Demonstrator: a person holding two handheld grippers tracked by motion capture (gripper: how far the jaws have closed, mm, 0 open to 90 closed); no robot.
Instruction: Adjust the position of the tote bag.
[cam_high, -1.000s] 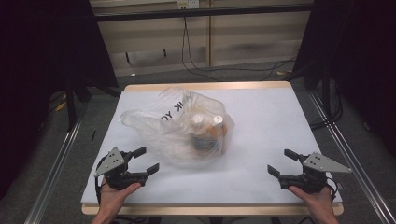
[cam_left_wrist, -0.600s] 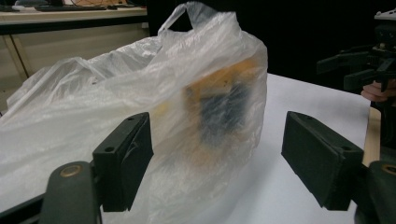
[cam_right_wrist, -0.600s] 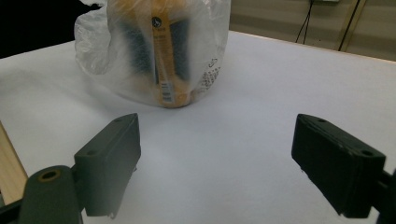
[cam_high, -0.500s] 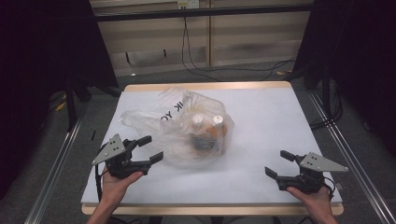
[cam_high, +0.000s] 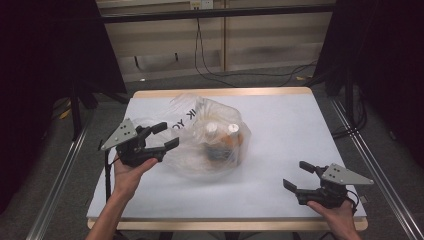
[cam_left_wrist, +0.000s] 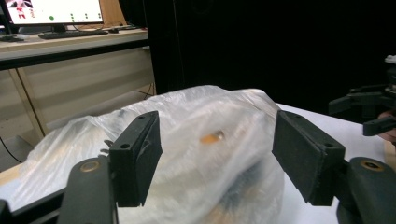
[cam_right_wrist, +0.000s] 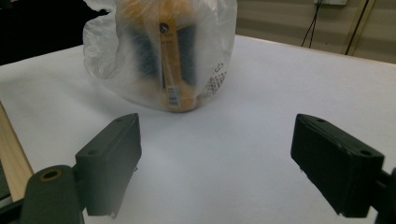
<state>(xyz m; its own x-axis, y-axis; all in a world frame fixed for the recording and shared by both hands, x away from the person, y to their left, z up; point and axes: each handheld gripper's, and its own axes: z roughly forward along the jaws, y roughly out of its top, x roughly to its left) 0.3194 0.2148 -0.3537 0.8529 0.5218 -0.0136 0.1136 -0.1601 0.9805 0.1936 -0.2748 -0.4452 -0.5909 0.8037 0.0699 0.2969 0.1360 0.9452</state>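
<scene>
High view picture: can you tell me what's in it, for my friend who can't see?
A clear plastic bag with bottles inside lies on a white table. The left gripper reaches toward it, jaws open; the right gripper rests near the table's corner.

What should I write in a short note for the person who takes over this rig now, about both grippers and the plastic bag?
Left gripper: raised at the left side of the plastic bag, its jaws have just been closing, still apart, with nothing pressed between the fingers.
Right gripper: open, empty, low near the table's front right corner, apart from the bag.
Bag: mid-table, translucent, with bottles inside; an orange-labelled one shows in the right gripper view.
Done: left gripper brought to the bag.
Left: probably to grip the bag; it is not yet held.
</scene>
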